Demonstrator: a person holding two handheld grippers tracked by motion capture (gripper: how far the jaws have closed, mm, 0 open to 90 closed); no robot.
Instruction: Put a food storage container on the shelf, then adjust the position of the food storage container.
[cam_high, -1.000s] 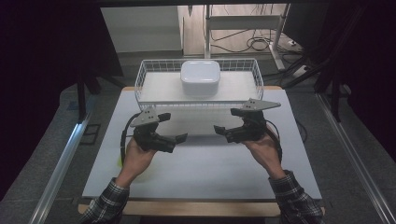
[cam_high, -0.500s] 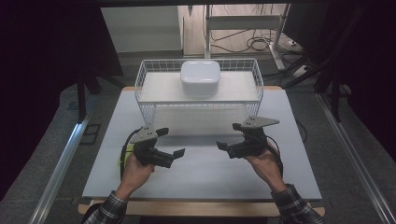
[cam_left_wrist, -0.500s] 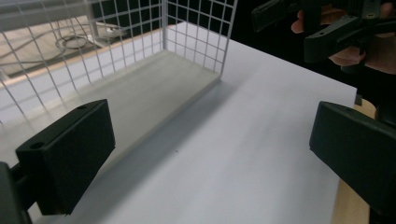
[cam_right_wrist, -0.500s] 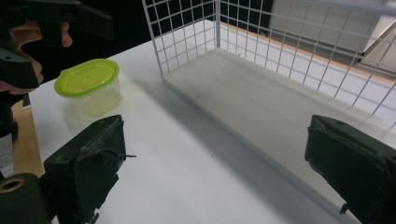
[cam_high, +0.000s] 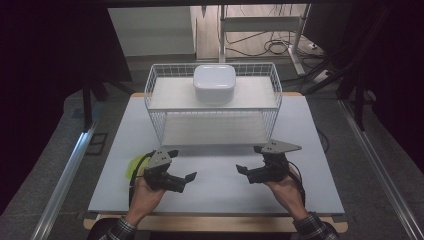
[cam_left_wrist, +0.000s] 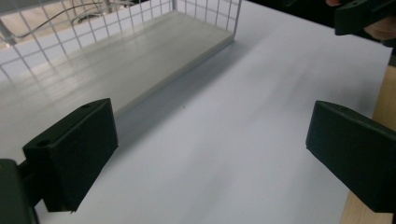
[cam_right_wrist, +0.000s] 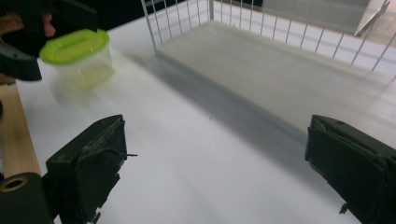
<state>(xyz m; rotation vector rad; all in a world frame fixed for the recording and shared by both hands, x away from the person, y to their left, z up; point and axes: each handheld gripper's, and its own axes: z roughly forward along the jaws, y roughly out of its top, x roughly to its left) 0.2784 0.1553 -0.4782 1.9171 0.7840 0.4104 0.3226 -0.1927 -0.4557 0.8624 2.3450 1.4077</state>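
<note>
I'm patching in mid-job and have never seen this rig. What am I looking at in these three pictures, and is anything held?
No robot arm here: a person holds a two-jaw hand gripper in each hand. The high view looks down on the table; the left gripper and right gripper come in from the bottom. The other two pictures come from cameras riding on each gripper, looking along its black jaws. On the table stands a wire rack with a white box on its upper shelf. A clear tub with a green lid sits beside the left hand. Both grippers are open and hold nothing.
</note>
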